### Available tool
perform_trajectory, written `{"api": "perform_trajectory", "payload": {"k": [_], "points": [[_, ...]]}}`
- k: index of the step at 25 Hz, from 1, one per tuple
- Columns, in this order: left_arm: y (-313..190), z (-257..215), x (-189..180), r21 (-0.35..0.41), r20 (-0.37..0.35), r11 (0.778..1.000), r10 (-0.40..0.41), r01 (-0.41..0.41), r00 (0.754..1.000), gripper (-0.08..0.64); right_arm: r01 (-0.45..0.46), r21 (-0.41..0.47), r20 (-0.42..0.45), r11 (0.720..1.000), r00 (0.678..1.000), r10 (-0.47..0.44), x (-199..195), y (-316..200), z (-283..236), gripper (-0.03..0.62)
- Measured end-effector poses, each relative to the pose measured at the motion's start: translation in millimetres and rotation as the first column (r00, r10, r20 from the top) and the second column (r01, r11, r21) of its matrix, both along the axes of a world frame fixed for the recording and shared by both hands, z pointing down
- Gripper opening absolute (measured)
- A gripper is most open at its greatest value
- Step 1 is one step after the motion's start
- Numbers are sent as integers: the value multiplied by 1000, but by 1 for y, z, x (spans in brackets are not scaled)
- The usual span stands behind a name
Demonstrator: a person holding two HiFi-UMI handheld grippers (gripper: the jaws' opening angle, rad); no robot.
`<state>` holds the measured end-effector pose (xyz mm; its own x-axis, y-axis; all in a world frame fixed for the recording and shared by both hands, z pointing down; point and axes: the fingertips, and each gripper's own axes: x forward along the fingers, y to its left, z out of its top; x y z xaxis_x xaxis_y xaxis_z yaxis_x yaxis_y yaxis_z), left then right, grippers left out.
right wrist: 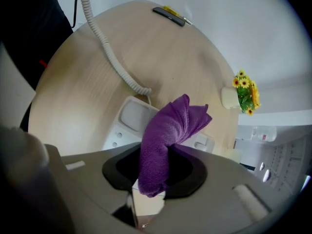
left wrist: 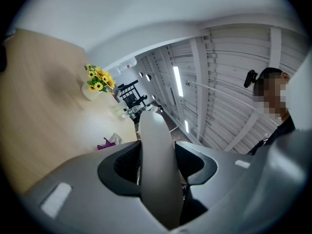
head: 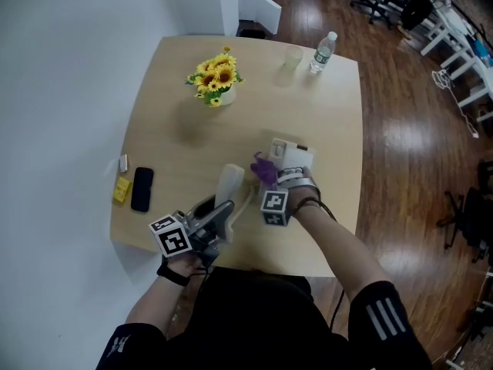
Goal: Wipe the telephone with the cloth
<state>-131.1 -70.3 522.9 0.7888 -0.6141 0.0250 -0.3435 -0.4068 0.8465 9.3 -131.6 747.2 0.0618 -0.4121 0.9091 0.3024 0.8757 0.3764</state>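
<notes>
Clamping the pale handset (head: 229, 182), the left tongs (head: 218, 216) have both jaws pressed against its sides, with the handset's long body running up between them in the left gripper view. The handset is off the telephone base (head: 291, 154) and sits at about 8 o'clock from it in the head view. A coiled cord (right wrist: 105, 43) runs from the base's near corner across the worktop (head: 177, 153) toward the person.

The right tongs (head: 271, 177) are closed on a purple cloth (right wrist: 165, 135), which is pinched at its lower end. Its bunched free end arches forward over the white base. Whether the cloth touches the base cannot be told. In the head view the cloth lies at the base's 8 o'clock edge, between the base and the handset.

Seen from the base, a pot of yellow flowers (head: 216, 79) stands at 11 o'clock. A clear bottle (head: 323, 52) and a cup (head: 293, 56) stand around 12 to 1 o'clock, near the far edge. A black mobile phone (head: 142, 189) lies at 9 o'clock near the left edge, with a yellow item (head: 122, 189) just beside it.
</notes>
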Motion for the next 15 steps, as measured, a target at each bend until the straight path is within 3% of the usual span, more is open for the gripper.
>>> {"api": "perform_trajectory", "payload": {"k": [10, 15], "points": [[-1, -1, 7, 2, 21, 1000, 17, -17, 1000, 207, 45, -50, -1, 998, 999, -45, -11, 58, 20, 115], [2, -2, 13, 2, 33, 1000, 29, -29, 999, 207, 22, -88, 31, 996, 999, -19, -14, 66, 23, 115]]}}
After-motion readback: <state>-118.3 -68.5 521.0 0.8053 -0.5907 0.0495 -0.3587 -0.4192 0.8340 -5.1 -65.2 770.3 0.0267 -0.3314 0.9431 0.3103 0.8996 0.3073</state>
